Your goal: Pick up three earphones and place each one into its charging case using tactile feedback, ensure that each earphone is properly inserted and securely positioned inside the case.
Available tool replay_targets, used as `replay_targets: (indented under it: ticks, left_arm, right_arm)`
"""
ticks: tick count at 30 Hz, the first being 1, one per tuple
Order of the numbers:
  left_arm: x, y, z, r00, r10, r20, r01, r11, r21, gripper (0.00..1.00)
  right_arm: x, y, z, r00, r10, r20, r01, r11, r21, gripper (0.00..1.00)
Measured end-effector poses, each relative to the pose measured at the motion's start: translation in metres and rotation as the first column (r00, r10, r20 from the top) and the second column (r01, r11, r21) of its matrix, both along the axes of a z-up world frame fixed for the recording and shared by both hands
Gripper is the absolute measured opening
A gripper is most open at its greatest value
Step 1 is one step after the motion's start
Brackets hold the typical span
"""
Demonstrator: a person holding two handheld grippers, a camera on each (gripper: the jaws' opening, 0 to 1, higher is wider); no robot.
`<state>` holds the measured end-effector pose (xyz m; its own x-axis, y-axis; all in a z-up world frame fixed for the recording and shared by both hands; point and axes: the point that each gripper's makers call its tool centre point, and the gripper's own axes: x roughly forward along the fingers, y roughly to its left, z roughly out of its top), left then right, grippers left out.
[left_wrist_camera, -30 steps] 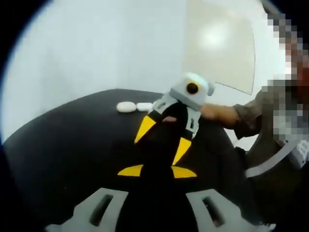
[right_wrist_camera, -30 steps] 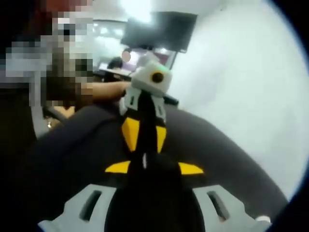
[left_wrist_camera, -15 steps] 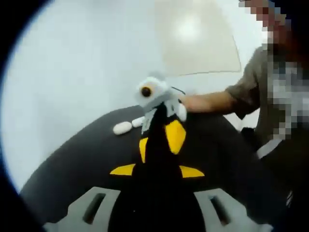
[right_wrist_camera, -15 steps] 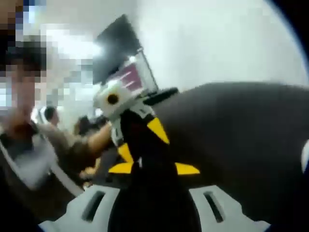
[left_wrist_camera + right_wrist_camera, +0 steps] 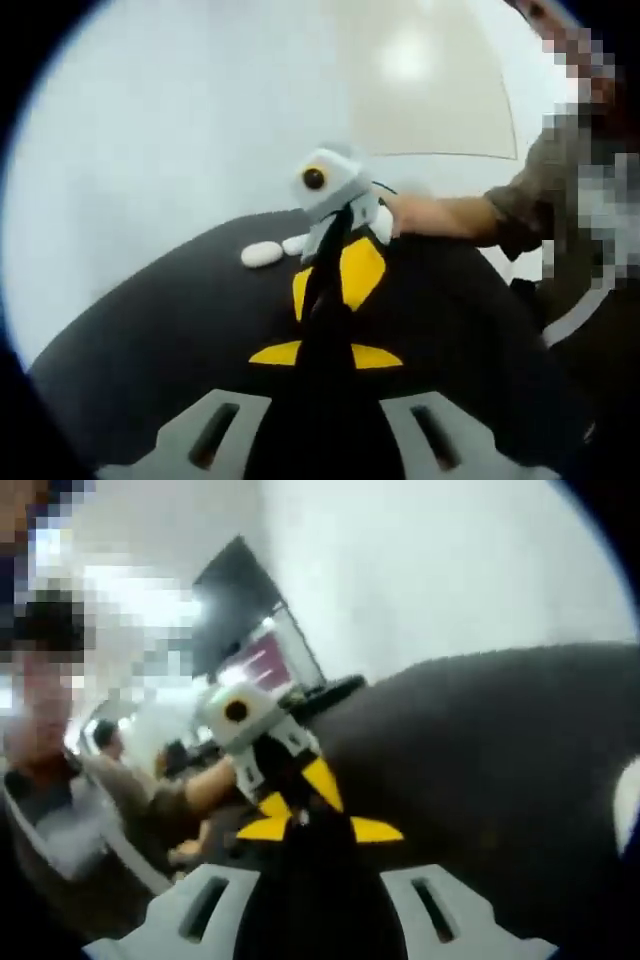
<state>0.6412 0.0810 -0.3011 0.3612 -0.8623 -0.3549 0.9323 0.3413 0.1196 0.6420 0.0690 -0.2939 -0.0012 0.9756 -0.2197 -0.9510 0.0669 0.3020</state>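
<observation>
Left gripper view: earphone cases (image 5: 262,254) beyond right gripper (image 5: 322,300).

Office: wall monitor (image 5: 240,610), seated people (image 5: 105,742)

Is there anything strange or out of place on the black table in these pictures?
Nothing stands out. Two small white objects lie side by side on the black table, too blurred to identify. No spill or damage shows.

Both grippers tip to tip, left gripper (image 5: 325,352) and right gripper (image 5: 305,825), jaws together.
</observation>
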Motion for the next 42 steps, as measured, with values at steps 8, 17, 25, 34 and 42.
replay_targets:
  ticks: [8, 17, 25, 34, 42]
  left_arm:
    - [-0.004, -0.001, 0.001, 0.998, -0.014, -0.059, 0.012, 1.0, -0.025, 0.13]
    - [-0.015, -0.006, 0.025, 0.995, -0.061, -0.079, 0.049, 0.987, -0.151, 0.22]
    - [-0.02, -0.012, 0.002, 0.991, -0.085, -0.106, 0.08, 0.995, -0.057, 0.16]
    - [-0.021, -0.012, 0.016, 0.989, -0.088, -0.12, 0.072, 0.989, -0.13, 0.15]
    - [-0.021, -0.009, 0.014, 0.985, -0.078, -0.154, 0.058, 0.99, -0.128, 0.14]
  right_arm:
    - [0.0, 0.006, -0.011, 0.967, 0.052, 0.249, -0.038, 0.997, -0.06, 0.23]
    - [-0.013, 0.003, -0.014, 0.992, 0.098, 0.082, -0.09, 0.992, -0.091, 0.18]
    - [-0.019, 0.004, -0.014, 0.98, 0.135, 0.145, -0.122, 0.988, -0.092, 0.18]
    - [-0.019, 0.005, -0.015, 0.971, 0.14, 0.194, -0.122, 0.987, -0.103, 0.18]
    - [-0.021, 0.01, -0.017, 0.945, 0.123, 0.302, -0.091, 0.989, -0.12, 0.19]
